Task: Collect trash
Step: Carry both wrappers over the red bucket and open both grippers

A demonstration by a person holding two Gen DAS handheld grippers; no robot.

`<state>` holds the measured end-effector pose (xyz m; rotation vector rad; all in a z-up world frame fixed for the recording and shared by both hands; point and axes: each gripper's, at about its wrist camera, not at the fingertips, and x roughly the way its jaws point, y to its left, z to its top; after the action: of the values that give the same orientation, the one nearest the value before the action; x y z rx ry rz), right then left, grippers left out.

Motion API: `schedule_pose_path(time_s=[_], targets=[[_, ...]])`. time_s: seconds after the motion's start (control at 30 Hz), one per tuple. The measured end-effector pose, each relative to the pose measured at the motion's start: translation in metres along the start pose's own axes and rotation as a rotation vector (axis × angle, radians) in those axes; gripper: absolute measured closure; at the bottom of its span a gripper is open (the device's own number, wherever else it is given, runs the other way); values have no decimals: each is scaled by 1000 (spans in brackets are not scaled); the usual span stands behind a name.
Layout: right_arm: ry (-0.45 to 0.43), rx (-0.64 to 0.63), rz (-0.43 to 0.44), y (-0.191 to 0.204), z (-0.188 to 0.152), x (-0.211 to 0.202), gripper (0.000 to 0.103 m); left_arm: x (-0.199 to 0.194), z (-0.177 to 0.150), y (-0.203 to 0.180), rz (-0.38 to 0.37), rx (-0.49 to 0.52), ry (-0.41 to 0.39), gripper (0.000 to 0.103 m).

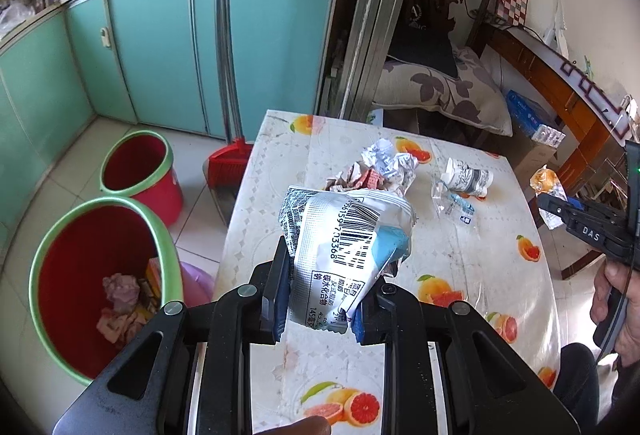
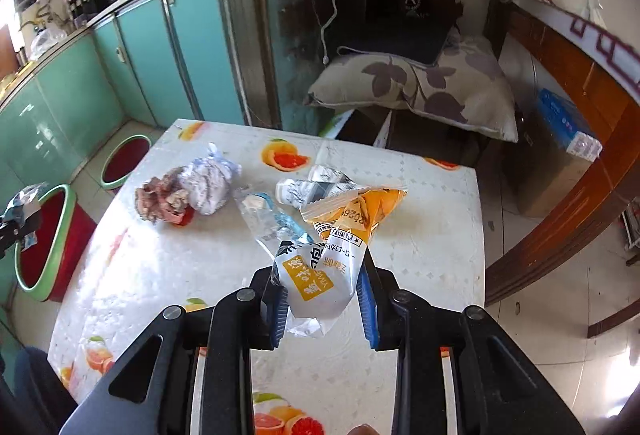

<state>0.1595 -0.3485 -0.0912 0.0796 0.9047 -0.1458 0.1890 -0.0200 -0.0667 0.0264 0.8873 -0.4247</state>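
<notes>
Left wrist view: my left gripper (image 1: 324, 267) is clamped tight on a silver foil wrapper (image 1: 344, 247) with a barcode and a pale blue patch; both blue pads press its lower end and it stands up between the fingers, clear of the table (image 1: 460, 259). Beyond it on the fruit-print cloth lie a crumpled foil ball (image 1: 390, 159) touching a reddish crumpled wrapper (image 1: 360, 177), and further right a squashed paper cup (image 1: 468, 177) beside a clear plastic wrapper (image 1: 452, 203). Two red bins with green rims stand on the floor to the left; the near bin (image 1: 100, 275) contains crumpled scraps, the far bin (image 1: 140, 167) looks empty as far as this angle allows. At the right edge a hand (image 1: 620, 299) carries my right gripper with an orange packet in it.

Right wrist view: my right gripper (image 2: 322, 299) is closed on an orange and white snack packet (image 2: 340, 247), pads pinching its white lower half, the orange end raised over the table. The cup, clear wrapper and foil ball lie on the cloth beyond.
</notes>
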Motion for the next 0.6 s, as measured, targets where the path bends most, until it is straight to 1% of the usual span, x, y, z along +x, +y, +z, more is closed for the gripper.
schedule_pose_path(time_s=[0.1,0.2,0.37,0.53,0.6], targets=[[-43,-38,48,33,9,-23,76,-21,2,13,32,-16,-36,80],[-74,-78,102,71,14,-37,76,-40,3,33,71,-35,-64,80],[-99,-143,188,142,23,-43,76,-68,0,80,140,-89,-102,80],[-107,-219,271,217,32,-42,76,-76,-10,135,211,-158,-105,80],[-111,-251,296,245,35,-43,76,-72,-15,156,219,-186,-92,80]])
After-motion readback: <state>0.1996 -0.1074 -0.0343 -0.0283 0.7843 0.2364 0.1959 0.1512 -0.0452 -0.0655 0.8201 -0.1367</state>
